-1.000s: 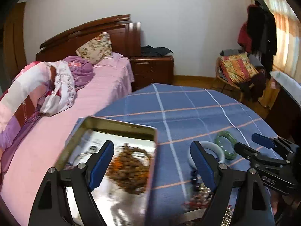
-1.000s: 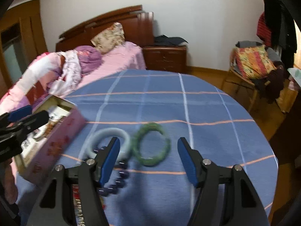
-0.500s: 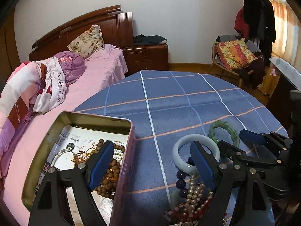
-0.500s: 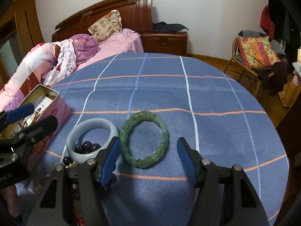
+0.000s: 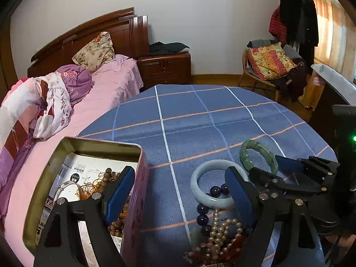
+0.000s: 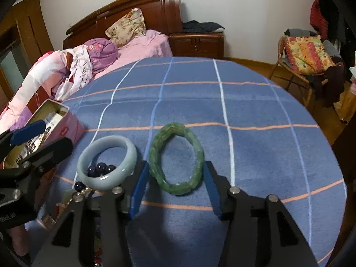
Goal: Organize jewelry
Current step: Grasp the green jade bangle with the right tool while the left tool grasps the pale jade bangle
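A green bracelet (image 6: 195, 149) lies on the blue checked tablecloth (image 6: 255, 155). My right gripper (image 6: 175, 189) straddles its near end, one pad on each side. The jaws are closing, and I see no pad pressing on it. Left of it lies a pale jade bangle (image 6: 131, 155) with dark purple beads (image 6: 101, 169) inside the ring. My left gripper (image 5: 179, 195) stands open, one finger over the open tin (image 5: 100, 142) and the other over the pale bangle (image 5: 200, 178). The tin holds a brown bead strand (image 5: 106, 175). A pearl strand (image 5: 222, 229) is heaped at the near edge.
A bed (image 5: 106, 93) with pink sheets and piled bedding runs along the table's left side. Behind stand a wooden nightstand (image 5: 164, 69) and a wicker chair (image 5: 267, 66) heaped with cushions. The round table's edge curves away on the right.
My right gripper has sunk toward the green bracelet and its jaws have narrowed around it. The left gripper has shifted, so the tin and the bead pile show more fully.
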A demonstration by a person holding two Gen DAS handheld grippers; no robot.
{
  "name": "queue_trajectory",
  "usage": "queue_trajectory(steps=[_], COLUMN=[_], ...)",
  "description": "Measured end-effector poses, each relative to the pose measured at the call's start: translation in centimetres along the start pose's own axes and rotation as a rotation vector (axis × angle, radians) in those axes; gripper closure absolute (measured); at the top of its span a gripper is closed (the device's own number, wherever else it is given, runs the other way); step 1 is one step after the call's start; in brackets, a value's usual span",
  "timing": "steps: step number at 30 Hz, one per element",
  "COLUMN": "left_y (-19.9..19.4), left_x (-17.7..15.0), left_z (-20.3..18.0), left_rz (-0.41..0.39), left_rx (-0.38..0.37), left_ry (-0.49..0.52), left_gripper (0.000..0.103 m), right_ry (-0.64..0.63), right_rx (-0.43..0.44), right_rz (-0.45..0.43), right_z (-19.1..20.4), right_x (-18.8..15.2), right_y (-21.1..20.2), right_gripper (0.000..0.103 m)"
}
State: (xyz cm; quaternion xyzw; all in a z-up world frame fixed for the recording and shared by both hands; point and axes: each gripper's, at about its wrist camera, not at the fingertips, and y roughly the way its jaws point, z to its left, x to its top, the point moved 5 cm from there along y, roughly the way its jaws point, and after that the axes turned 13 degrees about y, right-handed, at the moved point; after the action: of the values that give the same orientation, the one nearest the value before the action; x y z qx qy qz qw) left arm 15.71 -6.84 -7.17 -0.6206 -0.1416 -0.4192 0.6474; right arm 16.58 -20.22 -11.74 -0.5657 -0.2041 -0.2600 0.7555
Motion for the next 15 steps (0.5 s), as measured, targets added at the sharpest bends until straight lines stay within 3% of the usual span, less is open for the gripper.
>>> queue_trajectory(steps=[6,8,9,12,15], left_y=[0.3,0.3,0.3,0.6,1.0], left_x=[0.0,0.2,0.2,0.3,0.4], left_z=[0.0,-0.2,-0.4,-1.0,-1.6], left_rz=[0.007,0.003,0.001,0.003,0.010], left_rx=[-0.021,-0.027,-0.030,-0.043,-0.061], left_ry=[-0.007,0.001,0.005,0.014,0.024], left_gripper=[0.020,0.020,0.020,0.020,0.020], right_ry=[-0.023,-0.030,-0.034,-0.008,0.016], right_rx=[-0.013,-0.028,-0.033,-0.022,-0.013], right_rz=[0.000,-0.003,-0.003,-0.003,-0.003], right_z=[0.0,-0.1,-0.2,-0.9,-1.3], right_x=[0.2,0.1,0.1,0.1,0.2], right_y=[0.2,0.1,0.1,-0.2,-0.3], right_gripper=[0.048,0.062,0.077,0.085,0.086])
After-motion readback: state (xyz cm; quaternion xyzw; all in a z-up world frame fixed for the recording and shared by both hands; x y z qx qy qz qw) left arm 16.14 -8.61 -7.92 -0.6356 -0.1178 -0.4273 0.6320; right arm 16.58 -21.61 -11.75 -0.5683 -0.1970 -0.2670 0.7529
